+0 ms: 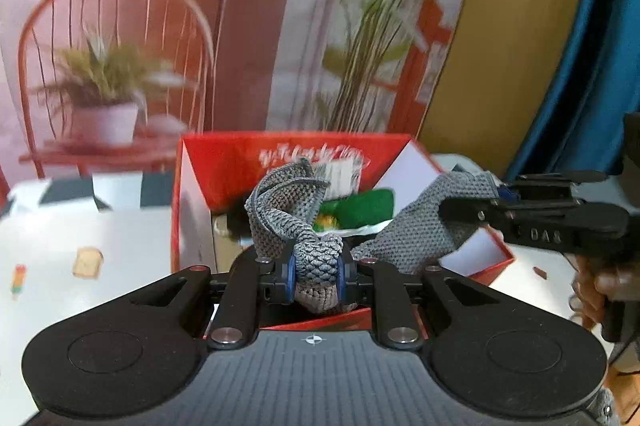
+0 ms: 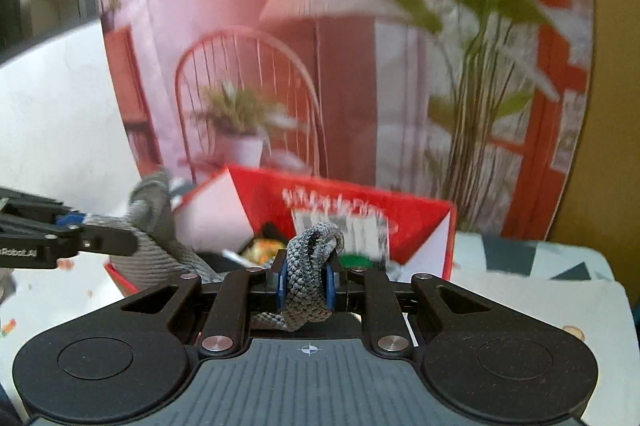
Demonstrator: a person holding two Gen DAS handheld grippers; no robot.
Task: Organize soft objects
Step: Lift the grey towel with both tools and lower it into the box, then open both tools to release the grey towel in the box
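Both grippers pinch one grey knitted cloth (image 1: 416, 226) above an open red cardboard box (image 1: 192, 186).

The left gripper (image 1: 317, 276) points level at the box, its fingers pressed on a bunched end; the right gripper (image 2: 305, 284) reaches in from the side, fingers clamped on the other end. The cloth hangs over the box's near rim. The white patterned tabletop (image 1: 88, 238) lies bare to the left of the box.

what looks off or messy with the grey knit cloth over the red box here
The grey knit cloth is bunched and twisted rather than flat. The left gripper and right gripper each pinch a wad of it, and it sags over the open red box, which already holds items.
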